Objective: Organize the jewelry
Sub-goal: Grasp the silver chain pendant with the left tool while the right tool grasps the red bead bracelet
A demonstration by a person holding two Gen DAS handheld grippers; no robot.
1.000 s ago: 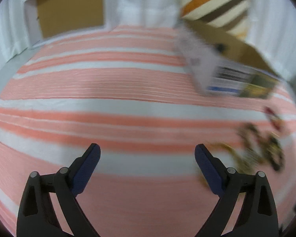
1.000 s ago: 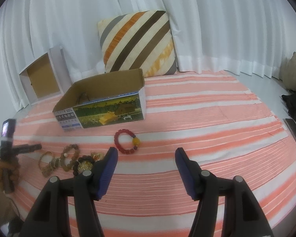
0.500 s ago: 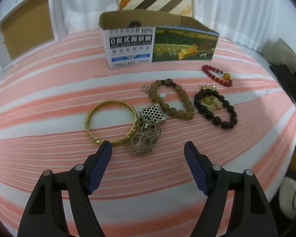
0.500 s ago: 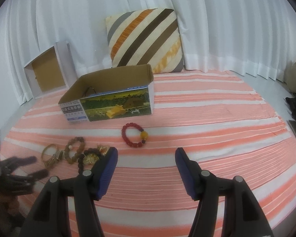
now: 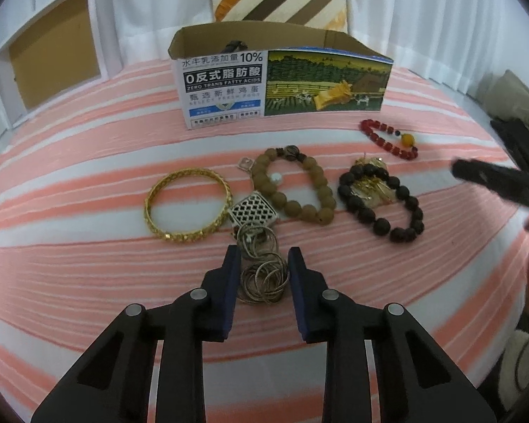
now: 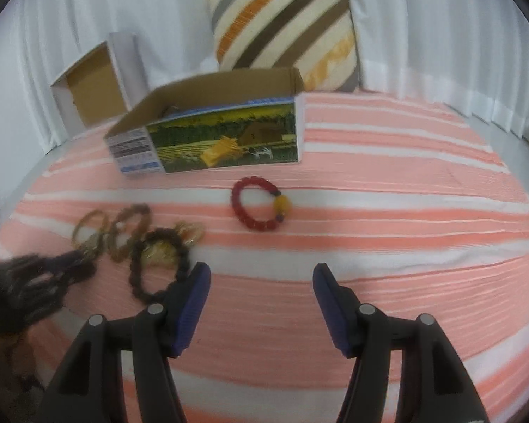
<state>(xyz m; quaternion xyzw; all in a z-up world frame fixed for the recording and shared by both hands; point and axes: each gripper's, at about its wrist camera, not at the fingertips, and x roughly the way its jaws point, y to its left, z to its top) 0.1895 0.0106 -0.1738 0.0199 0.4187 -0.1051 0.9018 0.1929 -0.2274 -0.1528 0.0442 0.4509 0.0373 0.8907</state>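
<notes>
Jewelry lies on the pink-and-white striped cover. In the left wrist view my left gripper (image 5: pixel 262 257) has its jaws narrowed around a coiled chain necklace (image 5: pixel 262 278) with a square lattice pendant (image 5: pixel 253 212); firm contact is unclear. Beside it lie a gold bangle (image 5: pixel 188 208), a tan bead bracelet (image 5: pixel 294 190), a dark bead bracelet (image 5: pixel 382 204) and a red bead bracelet (image 5: pixel 388 137). An open printed cardboard box (image 5: pixel 282 84) stands behind. My right gripper (image 6: pixel 261 278) is open and empty, short of the red bracelet (image 6: pixel 259 208).
A striped cushion (image 6: pixel 285 31) leans on the white curtain behind the box (image 6: pixel 208 137). A second open white box (image 6: pixel 95 84) stands on its side at the back left. Dark items (image 5: pixel 518 134) lie at the bed's right edge.
My left gripper swung round to the jewelry, moved in over the coiled chain necklace and narrowed its jaws around it. My right gripper moved slightly forward and stayed open.
</notes>
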